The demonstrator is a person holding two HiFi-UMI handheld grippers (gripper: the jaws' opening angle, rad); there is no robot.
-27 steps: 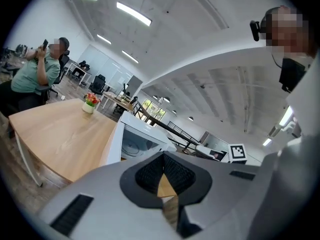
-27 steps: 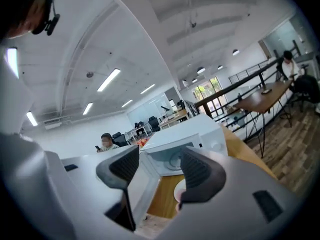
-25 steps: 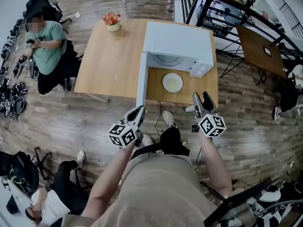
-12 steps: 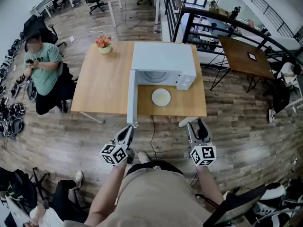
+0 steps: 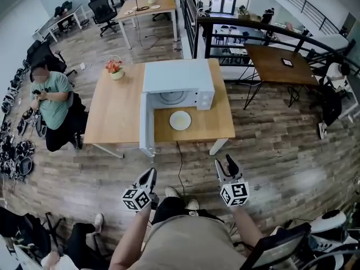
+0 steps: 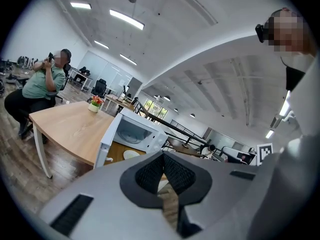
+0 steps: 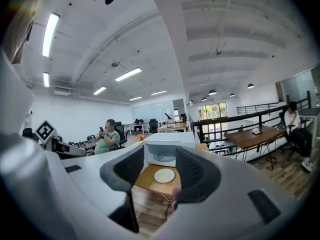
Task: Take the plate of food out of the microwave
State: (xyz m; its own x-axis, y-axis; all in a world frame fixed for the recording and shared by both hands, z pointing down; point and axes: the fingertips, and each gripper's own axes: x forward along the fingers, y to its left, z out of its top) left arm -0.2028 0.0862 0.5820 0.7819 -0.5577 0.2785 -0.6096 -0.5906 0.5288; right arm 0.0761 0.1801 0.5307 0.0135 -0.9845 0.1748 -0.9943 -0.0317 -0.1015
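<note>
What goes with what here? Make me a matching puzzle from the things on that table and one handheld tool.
1. white box-shaped microwave
2. round white plate of yellow food
3. small pot of red flowers
4. left gripper

A. jaws together
B. door swung open
C. on the wooden table, before the microwave
D. table's far left corner

Pairs: 1-B, 2-C, 3-D, 4-A.

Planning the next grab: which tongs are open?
The right tongs: pads apart, nothing between them, though they have just been closing. The left tongs are shut.
</note>
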